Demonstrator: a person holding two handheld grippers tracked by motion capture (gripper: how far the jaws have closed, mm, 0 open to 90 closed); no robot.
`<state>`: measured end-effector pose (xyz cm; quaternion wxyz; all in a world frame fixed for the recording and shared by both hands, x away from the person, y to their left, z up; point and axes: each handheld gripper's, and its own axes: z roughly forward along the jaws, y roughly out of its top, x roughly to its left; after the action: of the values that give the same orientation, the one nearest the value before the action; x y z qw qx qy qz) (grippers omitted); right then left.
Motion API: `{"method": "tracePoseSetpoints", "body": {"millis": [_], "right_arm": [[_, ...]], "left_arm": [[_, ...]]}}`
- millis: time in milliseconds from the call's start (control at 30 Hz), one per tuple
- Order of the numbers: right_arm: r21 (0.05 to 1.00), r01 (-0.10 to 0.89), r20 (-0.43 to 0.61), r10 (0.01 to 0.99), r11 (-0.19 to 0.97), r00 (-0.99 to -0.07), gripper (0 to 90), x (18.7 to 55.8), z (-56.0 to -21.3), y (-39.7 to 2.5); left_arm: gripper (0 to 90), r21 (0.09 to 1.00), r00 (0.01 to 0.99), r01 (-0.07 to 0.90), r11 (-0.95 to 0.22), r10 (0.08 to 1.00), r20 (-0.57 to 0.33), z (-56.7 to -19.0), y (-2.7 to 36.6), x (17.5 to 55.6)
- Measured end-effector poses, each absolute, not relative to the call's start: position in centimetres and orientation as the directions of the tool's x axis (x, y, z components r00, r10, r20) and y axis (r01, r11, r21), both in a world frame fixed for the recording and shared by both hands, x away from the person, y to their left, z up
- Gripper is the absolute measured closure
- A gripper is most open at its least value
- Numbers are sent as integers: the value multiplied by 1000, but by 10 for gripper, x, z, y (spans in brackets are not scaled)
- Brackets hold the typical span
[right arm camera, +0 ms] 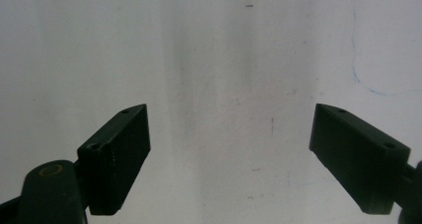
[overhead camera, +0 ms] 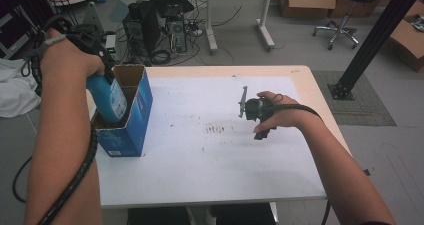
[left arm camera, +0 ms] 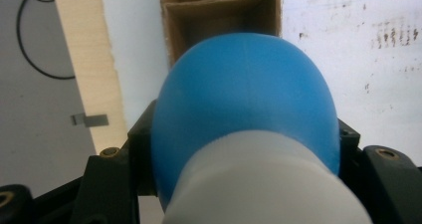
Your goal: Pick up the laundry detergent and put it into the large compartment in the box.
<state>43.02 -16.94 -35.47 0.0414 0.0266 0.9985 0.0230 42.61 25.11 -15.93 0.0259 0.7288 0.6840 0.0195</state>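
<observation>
White-covered table (overhead camera: 210, 175), blue bottle (overhead camera: 111, 98) in left gripper's (overhead camera: 97, 52) clamp over box (overhead camera: 131, 116), right gripper (right arm camera: 230, 154) wide.

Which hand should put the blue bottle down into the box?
Left. The left gripper grips the blue bottle above the box; the right gripper is open over bare table.
</observation>
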Motion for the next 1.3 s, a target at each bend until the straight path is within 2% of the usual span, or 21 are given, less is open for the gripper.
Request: {"method": "tracePoseSetpoints", "body": {"millis": [300, 833, 1300], "right_arm": [[49, 55, -83, 59, 997, -995, 166, 430, -354, -169], [44, 52, -87, 55, 998, -995, 166, 428, -356, -168], [48, 52, -87, 56, 997, -995, 166, 428, -355, -168]], "left_arm": [[384, 50, 77, 996, -77, 997, 2, -186, 252, 430], [384, 2, 77, 997, -77, 997, -32, -245, 249, 436], [383, -21, 83, 996, -84, 996, -32, -273, 253, 438]]}}
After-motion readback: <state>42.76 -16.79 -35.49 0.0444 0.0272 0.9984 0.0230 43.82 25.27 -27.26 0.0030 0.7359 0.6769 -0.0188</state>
